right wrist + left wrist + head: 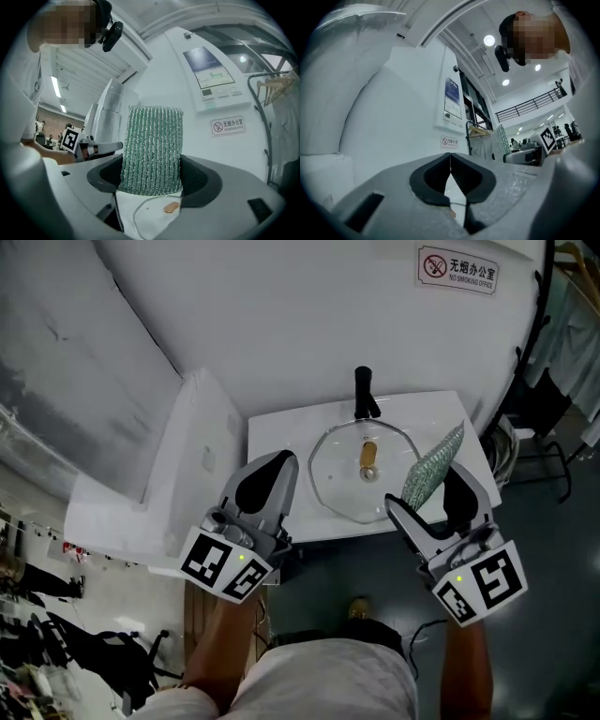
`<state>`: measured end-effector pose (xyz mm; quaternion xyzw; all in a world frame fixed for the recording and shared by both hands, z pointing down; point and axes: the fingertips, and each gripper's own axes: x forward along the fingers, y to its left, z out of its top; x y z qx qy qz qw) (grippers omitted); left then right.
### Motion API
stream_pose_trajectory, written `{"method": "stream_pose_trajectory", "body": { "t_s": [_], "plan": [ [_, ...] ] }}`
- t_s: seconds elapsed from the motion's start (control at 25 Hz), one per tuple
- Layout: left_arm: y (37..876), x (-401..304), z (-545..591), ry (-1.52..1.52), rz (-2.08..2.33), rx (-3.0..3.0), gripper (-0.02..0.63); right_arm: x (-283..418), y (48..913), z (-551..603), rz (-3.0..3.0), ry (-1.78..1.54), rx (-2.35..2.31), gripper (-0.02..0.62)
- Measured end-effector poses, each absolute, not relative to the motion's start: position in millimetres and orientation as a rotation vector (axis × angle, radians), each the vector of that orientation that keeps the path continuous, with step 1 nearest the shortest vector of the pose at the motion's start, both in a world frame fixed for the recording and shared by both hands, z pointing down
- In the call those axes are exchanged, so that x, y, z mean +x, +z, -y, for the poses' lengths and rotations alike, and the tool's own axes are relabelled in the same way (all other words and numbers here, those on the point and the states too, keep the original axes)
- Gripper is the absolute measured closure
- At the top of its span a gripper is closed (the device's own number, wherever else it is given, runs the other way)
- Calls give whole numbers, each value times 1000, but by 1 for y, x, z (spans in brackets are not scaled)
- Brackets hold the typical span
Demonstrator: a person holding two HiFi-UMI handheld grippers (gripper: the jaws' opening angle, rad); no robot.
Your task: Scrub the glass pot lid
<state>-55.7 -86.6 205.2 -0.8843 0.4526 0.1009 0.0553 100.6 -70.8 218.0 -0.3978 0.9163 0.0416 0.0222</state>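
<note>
Head view: the glass pot lid lies flat on the white table with its brown knob facing up. A black handle stands at its far rim. At the lid's right edge, the right tool is clamped on a green scrub pad, which sticks out past the jaws. The left tool hovers at the table's near left, just beside the lid, its jaws pressed together with nothing between them. A no-smoking sign hangs on the wall behind.
</note>
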Motion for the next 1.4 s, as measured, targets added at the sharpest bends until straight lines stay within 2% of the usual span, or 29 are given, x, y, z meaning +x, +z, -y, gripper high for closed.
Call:
{"method": "stream_pose_trajectory", "body": {
  "t_s": [0.52, 1.12, 1.4],
  "plan": [
    [239, -65, 148, 205, -1616, -2676, 589, 92, 227, 148, -2956, 82, -1048, 247],
    [332, -102, 221, 23, -1812, -2866, 584, 11, 270, 212, -3448, 125, -931, 247],
    [389, -108, 240, -26, -1930, -3085, 482, -22, 322, 236, -3741, 5, -932, 247]
  ]
}}
